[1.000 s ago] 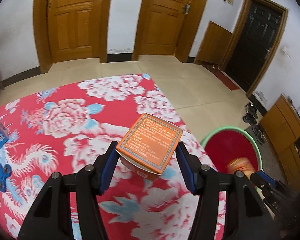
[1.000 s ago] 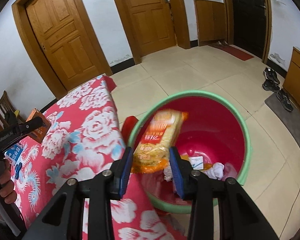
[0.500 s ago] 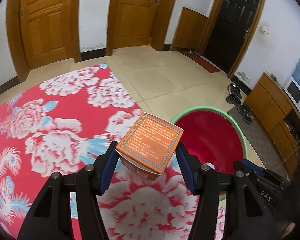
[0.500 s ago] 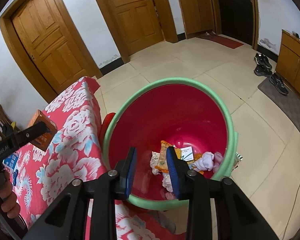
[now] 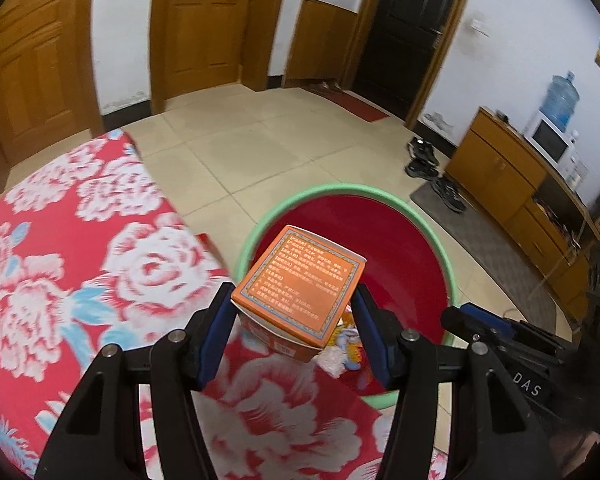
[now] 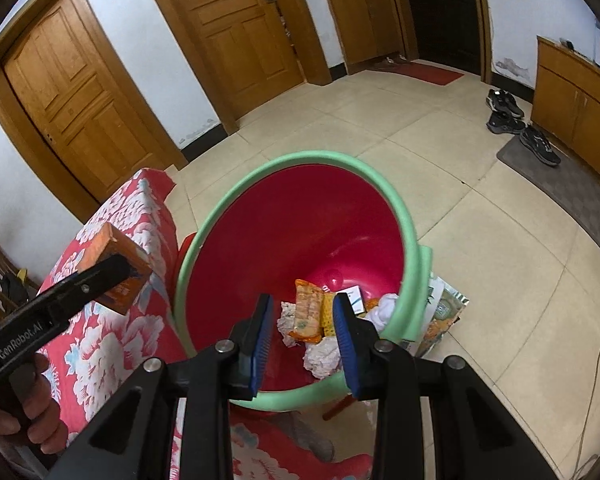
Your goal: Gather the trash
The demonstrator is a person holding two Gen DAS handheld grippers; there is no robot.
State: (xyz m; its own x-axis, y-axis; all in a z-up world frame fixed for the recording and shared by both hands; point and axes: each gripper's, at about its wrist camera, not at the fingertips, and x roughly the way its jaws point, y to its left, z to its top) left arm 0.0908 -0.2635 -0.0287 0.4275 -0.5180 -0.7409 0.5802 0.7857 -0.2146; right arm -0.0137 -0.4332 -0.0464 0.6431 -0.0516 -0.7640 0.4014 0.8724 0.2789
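My left gripper (image 5: 294,320) is shut on an orange box (image 5: 300,280) and holds it at the table's right edge, over the near rim of the red bin with a green rim (image 5: 340,192). The box also shows in the right wrist view (image 6: 114,266). My right gripper (image 6: 302,332) is open and empty above the bin (image 6: 404,216). An orange snack packet (image 6: 306,314) lies at the bin's bottom among several crumpled wrappers and tissues (image 6: 320,354).
The table has a red floral cloth (image 5: 80,264). Tiled floor (image 5: 260,152) lies beyond the bin. A wrapper (image 6: 440,312) lies on the floor beside the bin. Shoes (image 5: 424,160), a mat and a wooden cabinet (image 5: 512,184) are at the right. Wooden doors line the far wall.
My right gripper let the snack packet fall into the bin and now stands open and empty. My left gripper carried the orange box right, from over the table to the bin's rim.
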